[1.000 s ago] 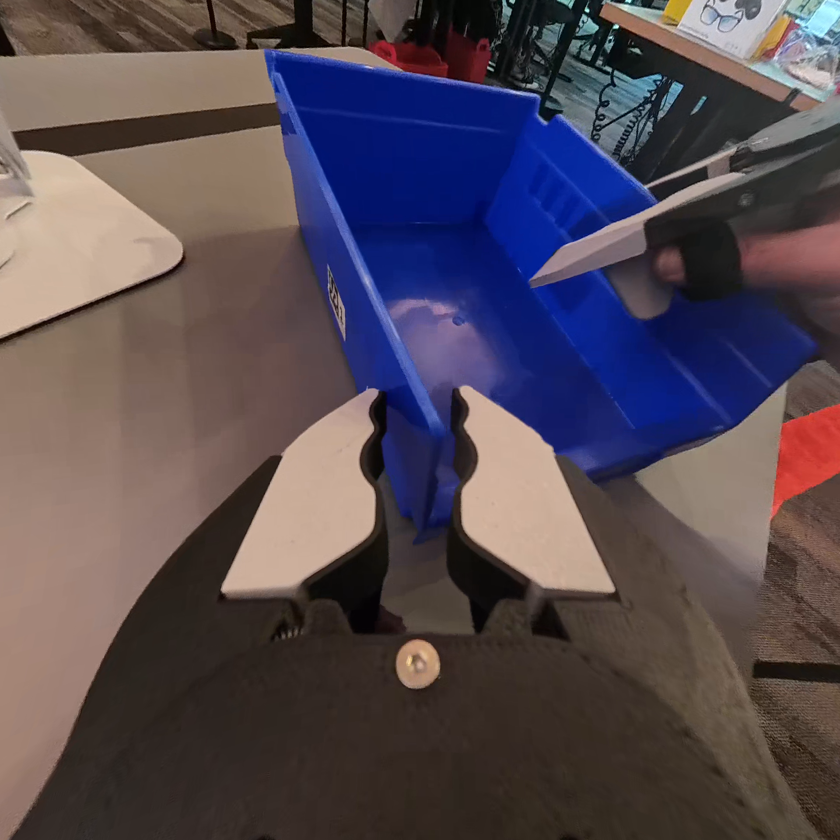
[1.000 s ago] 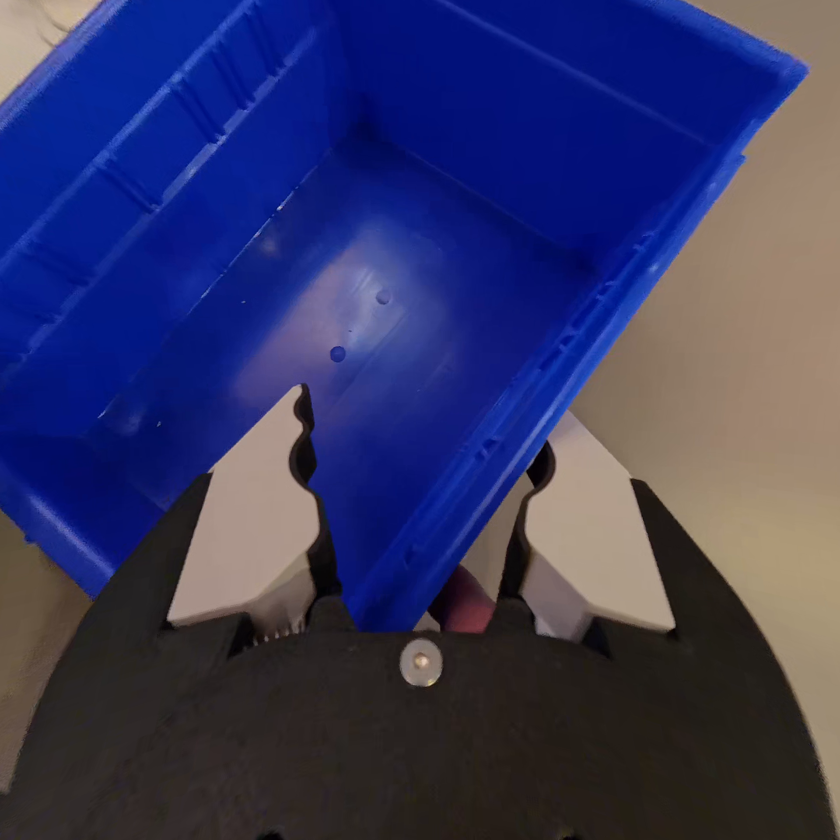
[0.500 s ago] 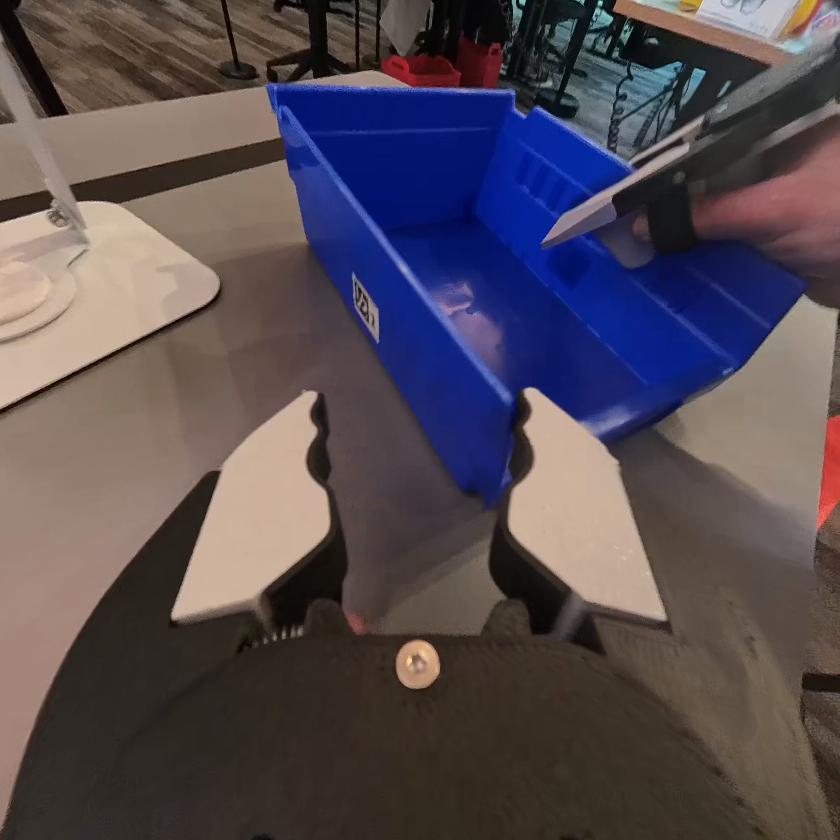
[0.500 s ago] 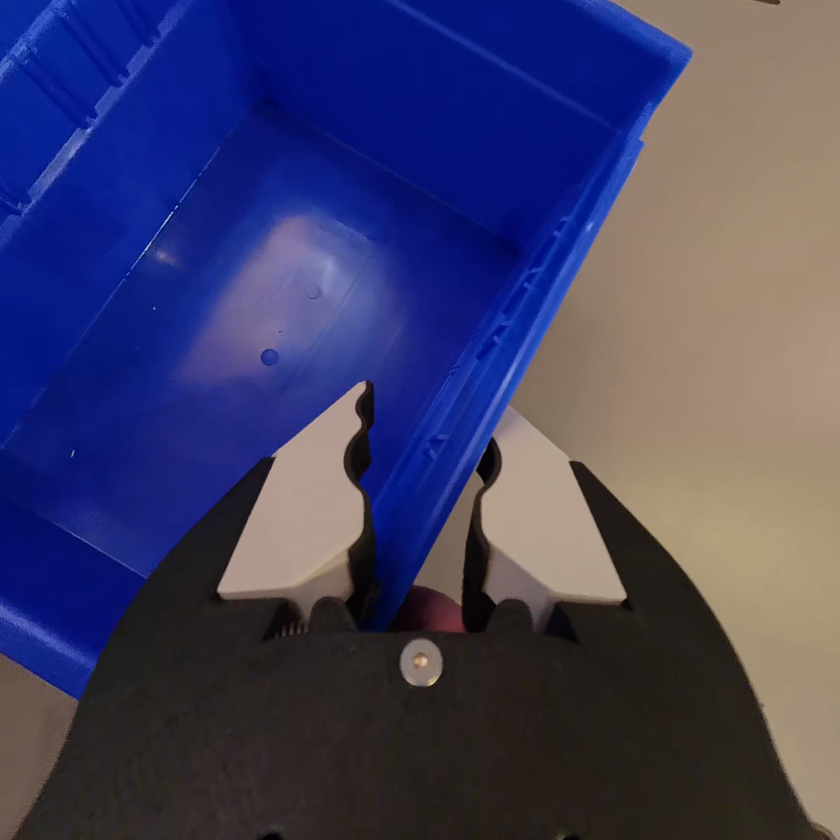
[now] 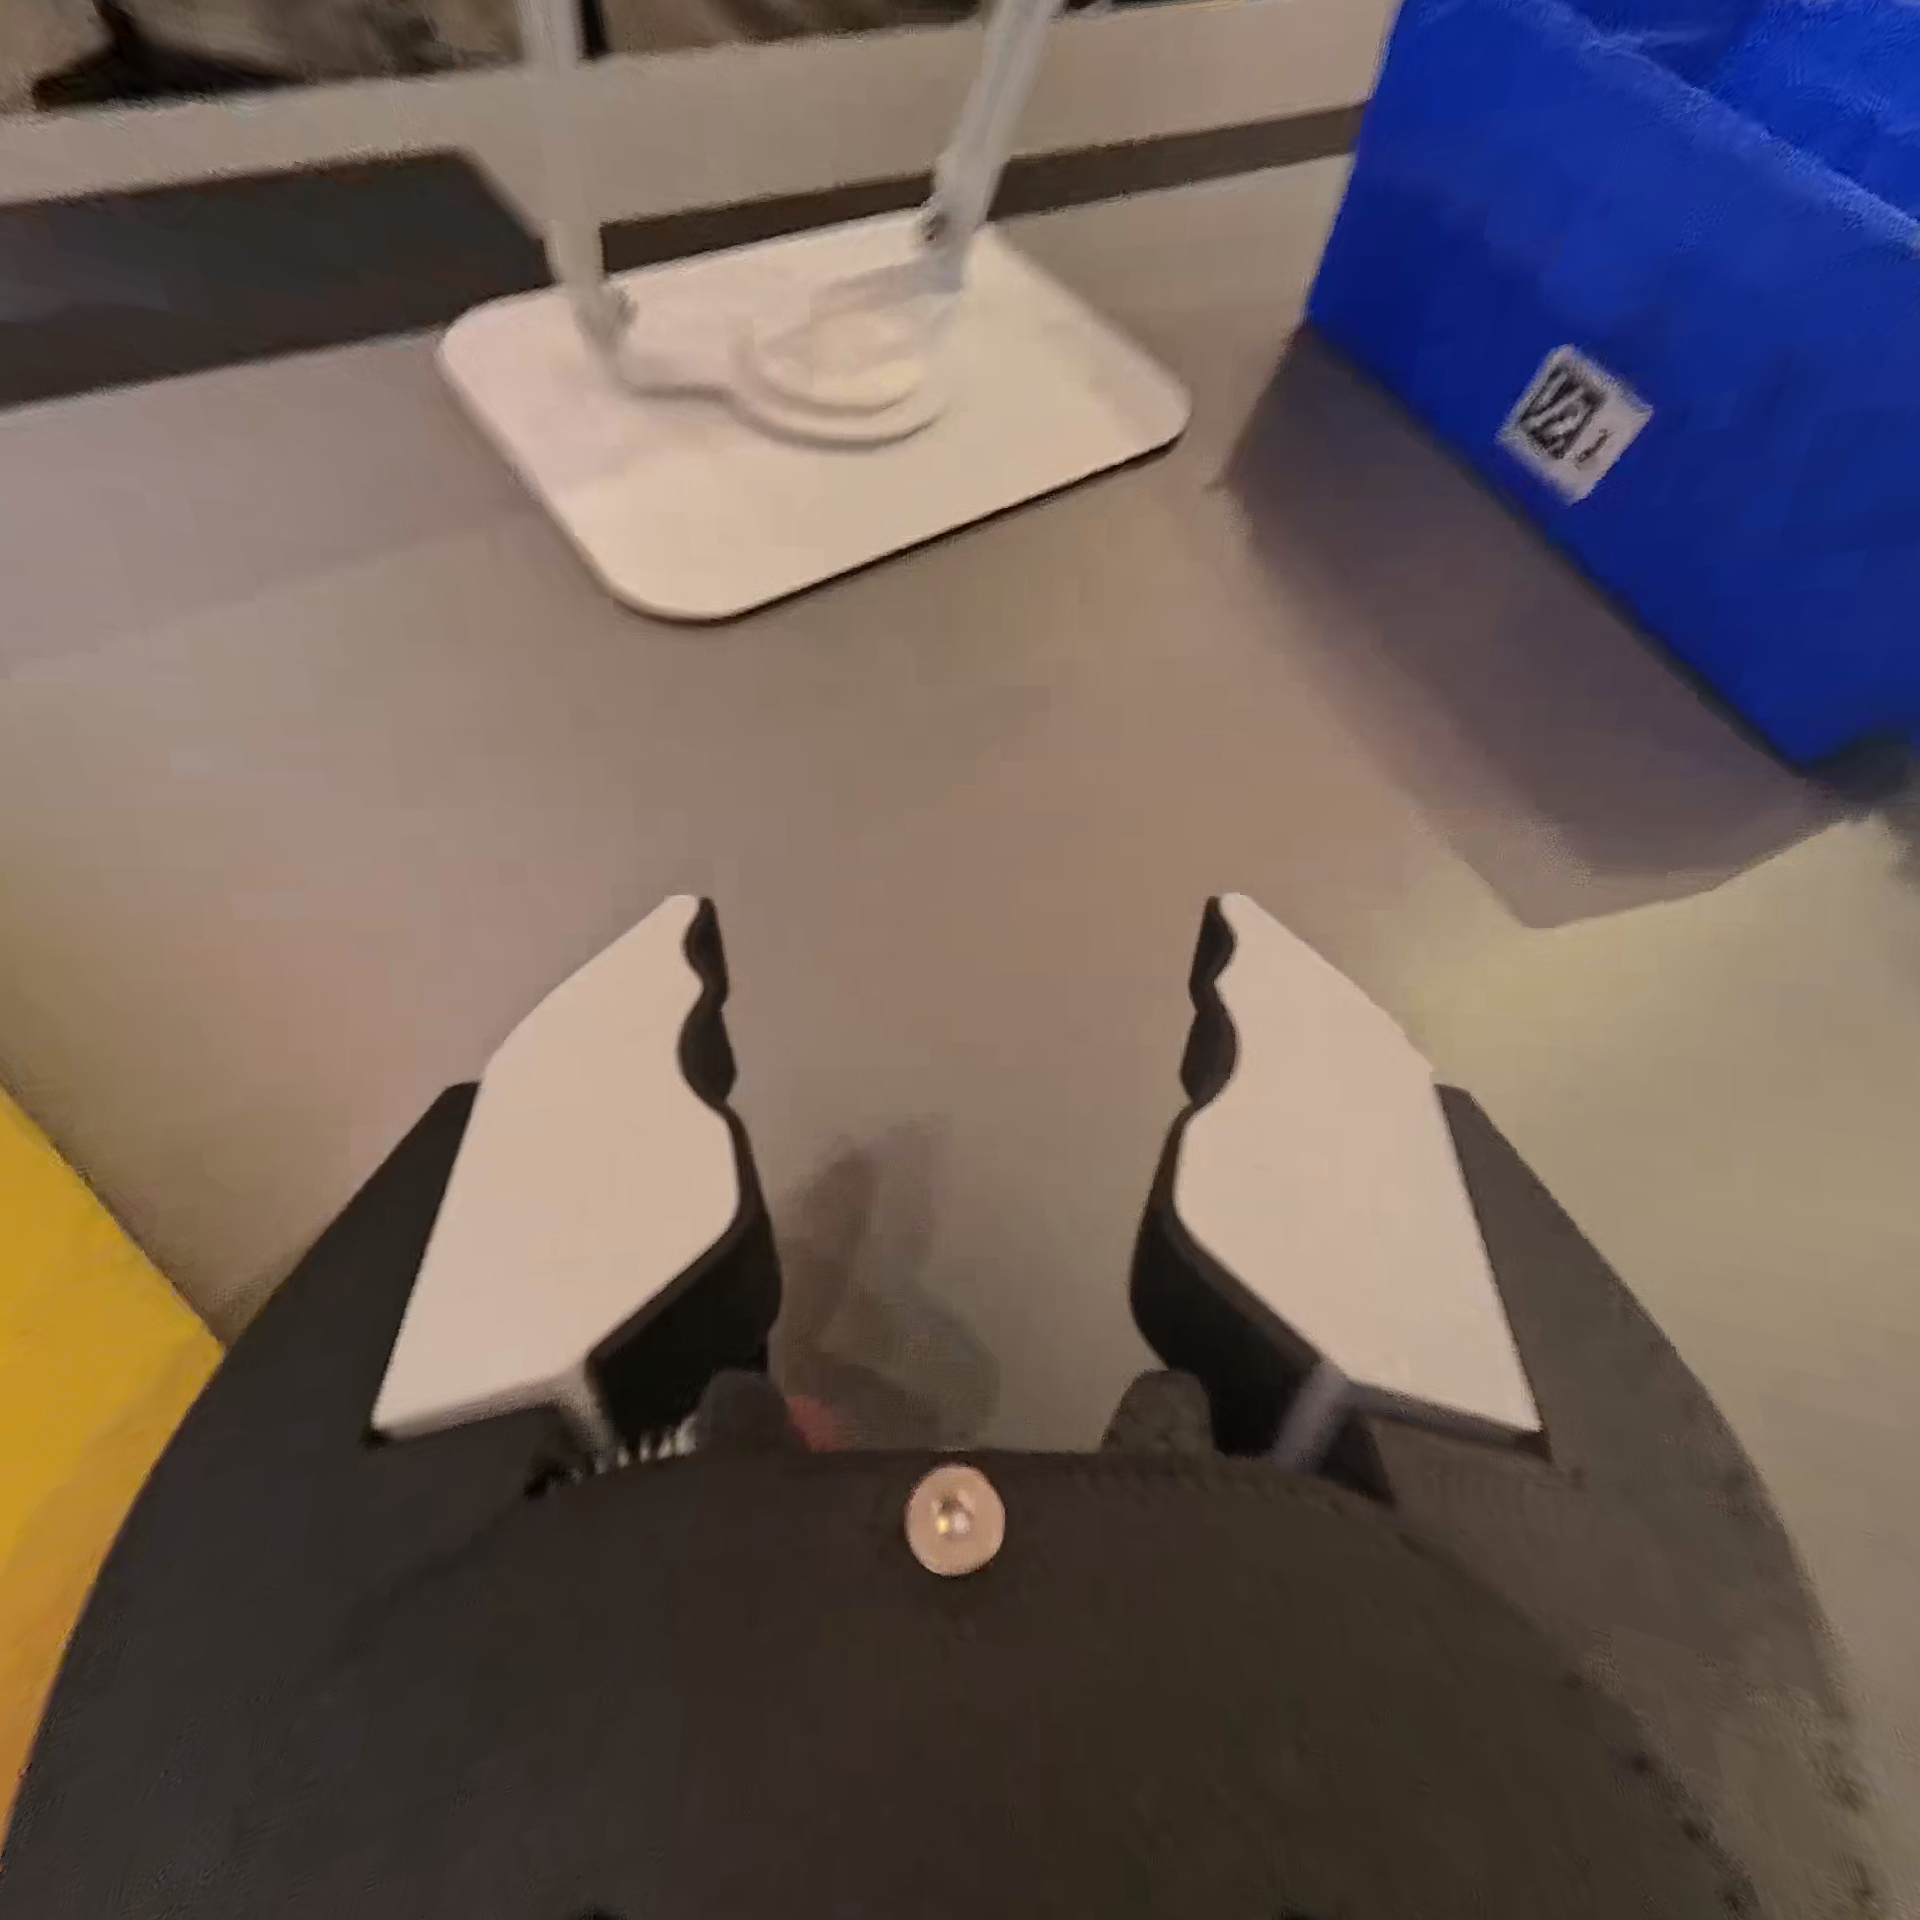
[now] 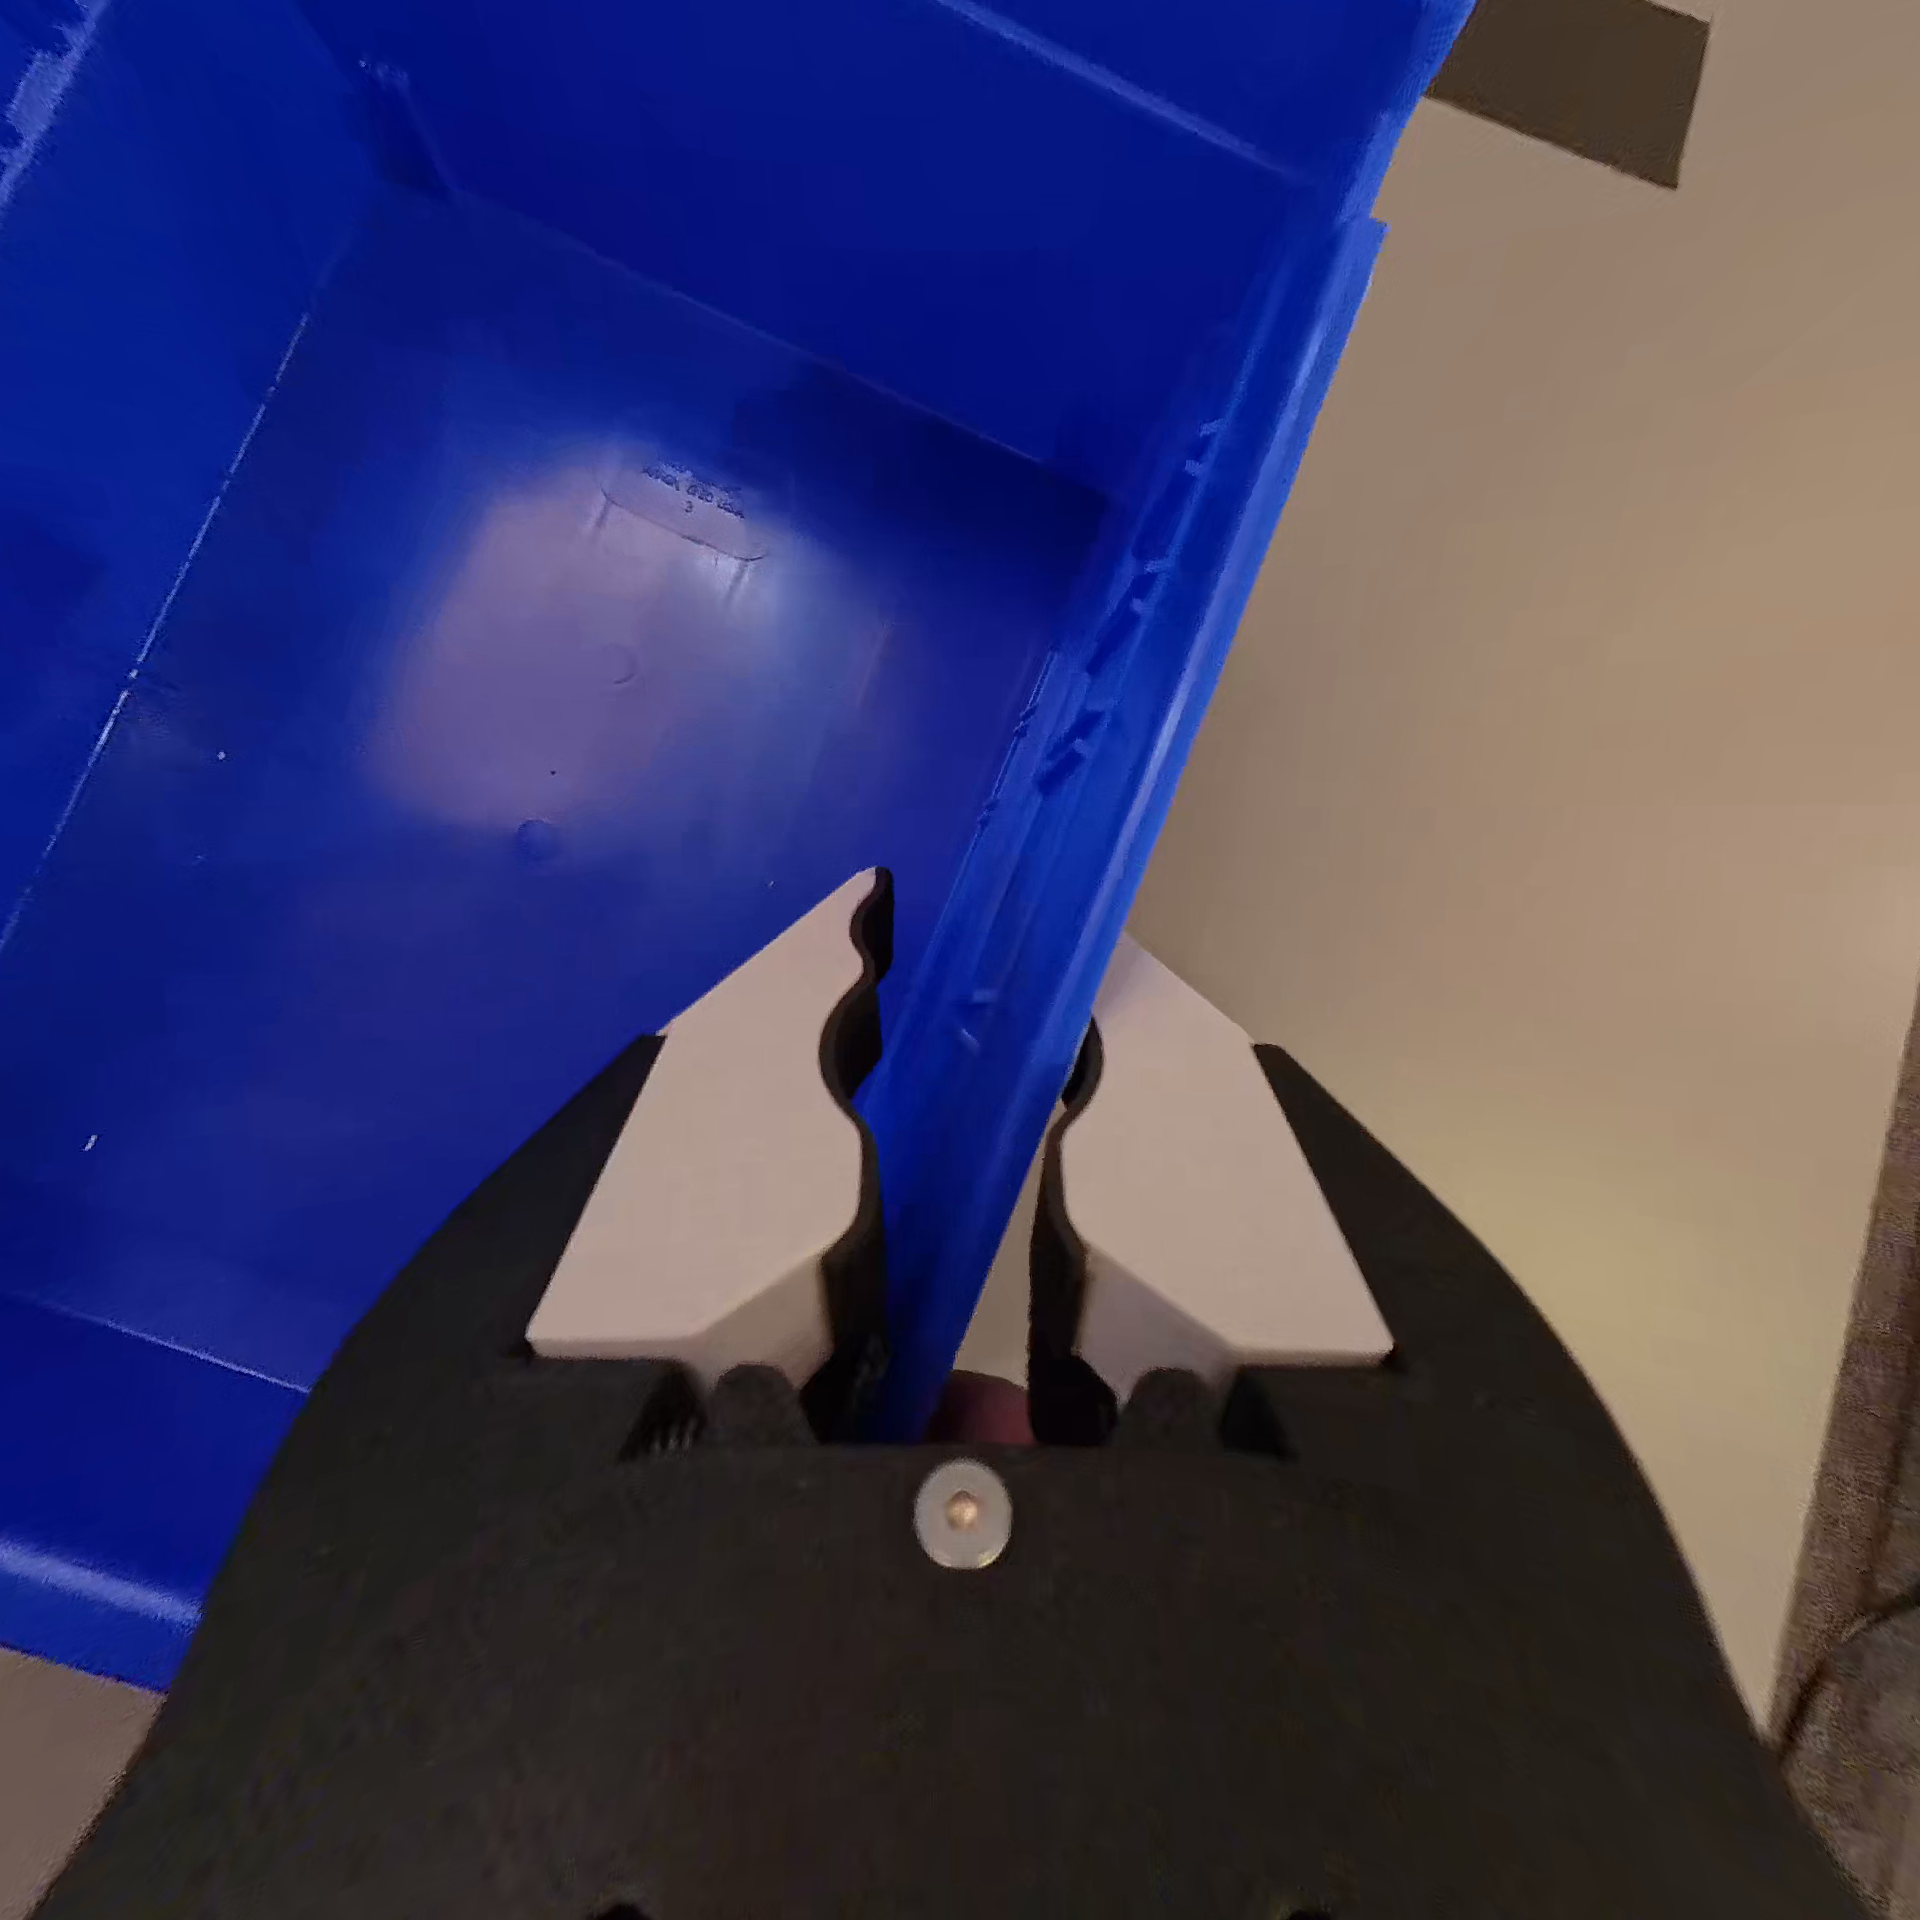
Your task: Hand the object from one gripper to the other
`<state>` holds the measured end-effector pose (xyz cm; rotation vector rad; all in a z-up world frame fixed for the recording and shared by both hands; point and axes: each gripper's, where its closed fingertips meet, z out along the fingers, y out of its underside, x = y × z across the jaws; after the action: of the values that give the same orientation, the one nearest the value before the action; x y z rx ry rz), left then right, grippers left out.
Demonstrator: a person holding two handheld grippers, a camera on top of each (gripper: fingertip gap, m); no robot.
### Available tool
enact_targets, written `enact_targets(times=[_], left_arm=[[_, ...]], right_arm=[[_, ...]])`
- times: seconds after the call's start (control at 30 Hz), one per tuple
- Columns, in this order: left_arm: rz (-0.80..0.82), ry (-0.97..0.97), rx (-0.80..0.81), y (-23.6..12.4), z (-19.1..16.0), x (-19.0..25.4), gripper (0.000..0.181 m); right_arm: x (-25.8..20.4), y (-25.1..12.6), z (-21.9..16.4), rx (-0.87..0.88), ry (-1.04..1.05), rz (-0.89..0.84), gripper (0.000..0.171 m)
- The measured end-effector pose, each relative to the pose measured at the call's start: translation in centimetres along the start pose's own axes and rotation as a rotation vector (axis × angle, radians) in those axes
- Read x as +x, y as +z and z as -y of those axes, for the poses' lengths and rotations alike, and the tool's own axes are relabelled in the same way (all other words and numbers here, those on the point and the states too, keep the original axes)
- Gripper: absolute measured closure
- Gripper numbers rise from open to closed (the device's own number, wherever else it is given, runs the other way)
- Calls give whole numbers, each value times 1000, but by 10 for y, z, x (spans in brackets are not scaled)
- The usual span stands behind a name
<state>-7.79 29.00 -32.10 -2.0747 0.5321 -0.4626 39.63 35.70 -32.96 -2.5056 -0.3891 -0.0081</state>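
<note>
Yellow surface at far left edge. Left gripper: jaws wide apart, nothing between them, above grey table. White stand base beyond, well apart. Blue bin at right, on table, white sticker on side. Right gripper: jaws narrow, clamped on bin's side wall, one finger inside, one outside.

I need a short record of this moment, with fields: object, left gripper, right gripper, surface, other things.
object: blue bin, open top, nothing seen inside
left gripper: open, holds nothing, over bare table
right gripper: shut on the bin's side wall, one finger inside, one outside
surface: grey table
other things: white stand base beyond the left gripper; sticker on the bin's outer wall; yellow thing at the left edge
</note>
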Motion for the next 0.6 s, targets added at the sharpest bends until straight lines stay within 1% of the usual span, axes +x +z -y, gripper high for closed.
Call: enact_targets(times=[0.03,0.13,0.23,0.3,0.33,0.37,0.43,0.47,0.53,0.57,0.6], left_arm=[[-2,-17,-11,-1,-4,-5,93],[86,5,-45,-7,-15,-26,87],[62,-41,-11,-14,-14,-31,91],[90,-10,-22,-17,-15,-40,90],[98,-9,-20,-20,-15,-45,93],[99,2,-28,-23,-16,-49,94],[100,30,-22,-30,-15,-54,94],[84,29,-27,-33,-16,-54,95],[52,18,-34,-38,-16,-50,92],[50,27,-32,-40,-16,-49,95],[39,38,-47,-42,-19,-45,95]], right_arm=[[6,2,2,-8,-8,-10,148],[21,7,9,-7,-64,-43,142],[34,8,17,-2,-163,-125,131],[38,10,18,-11,-220,-157,121],[40,10,19,-11,-227,-162,117],[42,8,22,4,-224,-169,116],[48,-6,36,76,-229,-227,110],[52,-19,47,130,-256,-282,107],[53,-51,69,225,-337,-402,95],[45,-65,77,257,-365,-415,93],[31,-76,84,277,-376,-387,87]])
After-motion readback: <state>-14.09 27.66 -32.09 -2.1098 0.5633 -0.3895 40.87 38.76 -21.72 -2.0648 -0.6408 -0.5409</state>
